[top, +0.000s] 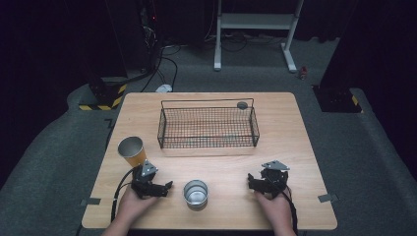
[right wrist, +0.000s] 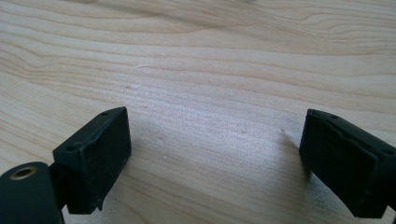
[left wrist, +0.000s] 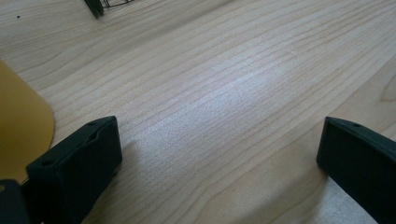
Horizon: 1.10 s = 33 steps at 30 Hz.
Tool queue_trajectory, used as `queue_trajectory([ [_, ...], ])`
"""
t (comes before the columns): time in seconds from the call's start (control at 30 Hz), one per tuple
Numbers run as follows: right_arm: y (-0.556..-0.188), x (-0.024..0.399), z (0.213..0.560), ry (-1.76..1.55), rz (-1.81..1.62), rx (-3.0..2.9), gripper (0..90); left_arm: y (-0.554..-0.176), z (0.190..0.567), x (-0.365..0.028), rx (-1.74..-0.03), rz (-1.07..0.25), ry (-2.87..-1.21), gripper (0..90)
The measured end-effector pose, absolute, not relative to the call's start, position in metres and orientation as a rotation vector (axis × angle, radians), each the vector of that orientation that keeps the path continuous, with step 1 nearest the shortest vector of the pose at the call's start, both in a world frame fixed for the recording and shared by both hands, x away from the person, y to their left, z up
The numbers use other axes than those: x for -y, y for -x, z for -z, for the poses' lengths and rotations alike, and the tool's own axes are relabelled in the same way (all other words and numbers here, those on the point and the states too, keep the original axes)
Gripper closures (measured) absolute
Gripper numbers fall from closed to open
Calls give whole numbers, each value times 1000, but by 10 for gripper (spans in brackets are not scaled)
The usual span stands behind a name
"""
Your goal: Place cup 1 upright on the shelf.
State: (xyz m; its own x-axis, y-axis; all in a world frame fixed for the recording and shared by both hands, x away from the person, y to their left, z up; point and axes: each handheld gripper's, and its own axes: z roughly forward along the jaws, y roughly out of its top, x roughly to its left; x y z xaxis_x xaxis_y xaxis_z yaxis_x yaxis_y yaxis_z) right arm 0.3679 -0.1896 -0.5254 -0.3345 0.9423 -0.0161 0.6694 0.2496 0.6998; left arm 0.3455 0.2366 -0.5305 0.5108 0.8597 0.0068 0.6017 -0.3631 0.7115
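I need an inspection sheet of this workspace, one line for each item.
Surface: wooden table, bare around the things.
Job's things: yellow cup with a silvery inside, near left gripper; metal cup upright between the grippers; wire basket behind, a small dark round thing at its far right corner.
Clutter: nothing seen.
Grippers: left open, holds nothing; right gripper open, holds nothing.
Cables: one from each gripper; more on the floor behind.
Surroundings: grey floor, white stand, striped bases.
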Motion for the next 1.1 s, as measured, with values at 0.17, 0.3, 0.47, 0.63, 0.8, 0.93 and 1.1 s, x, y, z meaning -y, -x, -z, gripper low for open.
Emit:
queue_trajectory([
  [0.17, -368, 190, 525, -1467, -841, -2093, 88, -346, 530, -237, -1184, -504, -2099, 5],
  [0.3, -368, 189, 525, -1467, -841, -2094, 86, -345, 530, -237, -1179, -500, -2104, 5],
  [0.47, -368, 189, 525, -1471, -841, -2093, 86, -344, 529, -238, -1175, -505, -2118, 2],
  [0.63, -366, 189, 525, -1468, -842, -2095, 86, -341, 525, -242, -1173, -510, -2117, 1],
  [0.8, -366, 189, 525, -1468, -843, -2096, 86, -339, 523, -248, -1155, -510, -2122, 1],
  [0.93, -366, 189, 525, -1469, -842, -2095, 86, -338, 521, -251, -1145, -492, -2124, 2],
  [1.1, -366, 190, 525, -1463, -841, -2096, 86, -332, 517, -262, -1162, -497, -2101, 5],
])
